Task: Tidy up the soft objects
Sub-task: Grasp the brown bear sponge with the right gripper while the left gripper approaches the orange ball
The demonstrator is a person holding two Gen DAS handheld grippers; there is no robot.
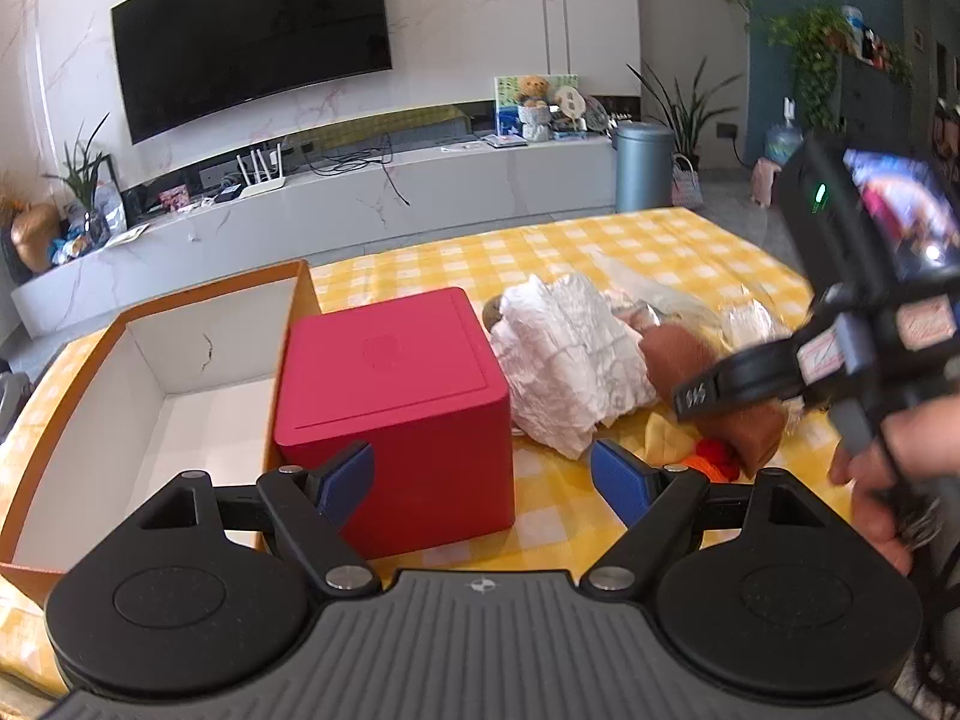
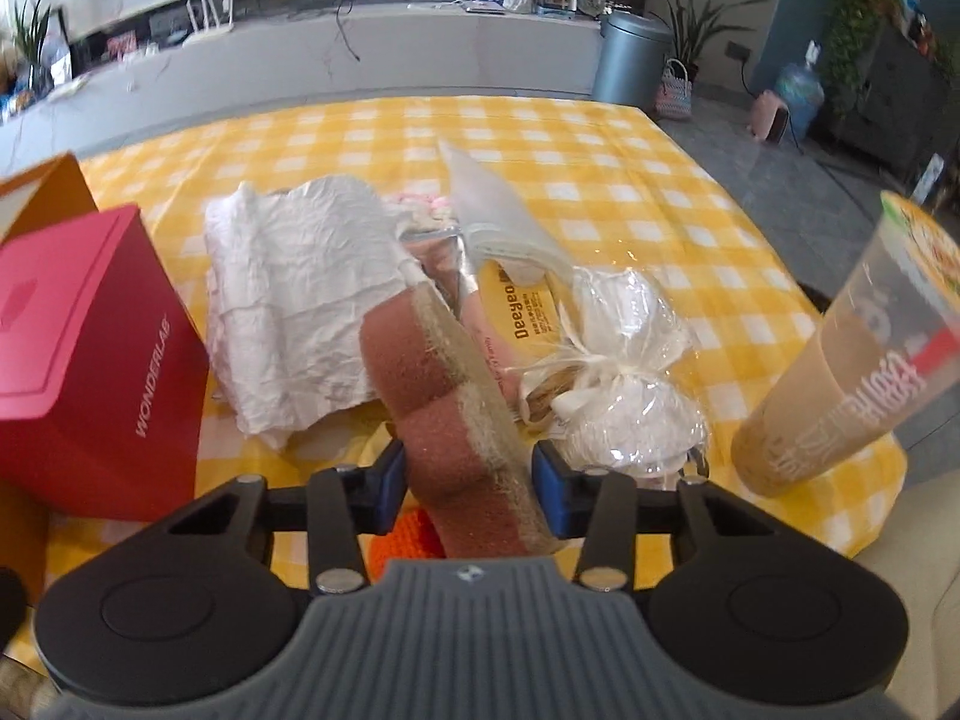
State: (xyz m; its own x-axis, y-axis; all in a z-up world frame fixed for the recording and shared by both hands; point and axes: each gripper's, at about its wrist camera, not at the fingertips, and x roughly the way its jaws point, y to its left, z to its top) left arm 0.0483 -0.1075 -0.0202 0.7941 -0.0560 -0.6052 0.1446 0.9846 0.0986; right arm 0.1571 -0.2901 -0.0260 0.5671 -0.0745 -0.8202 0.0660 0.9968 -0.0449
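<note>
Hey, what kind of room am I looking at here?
Most likely a home living room: a big wall-mounted TV above a long low media cabinet, houseplants, and a table under a yellow checked cloth.

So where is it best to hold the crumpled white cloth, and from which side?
Grip the crumpled white cloth at its raised, bunched top fold, coming from above. It lies as a loose heap beside the red box, with the brown sponge leaning against its right edge, so the sides are crowded.

The right gripper [image 1: 780,384] is motion-blurred in the left view, hiding most of the brown sponge [image 1: 678,354].
</note>
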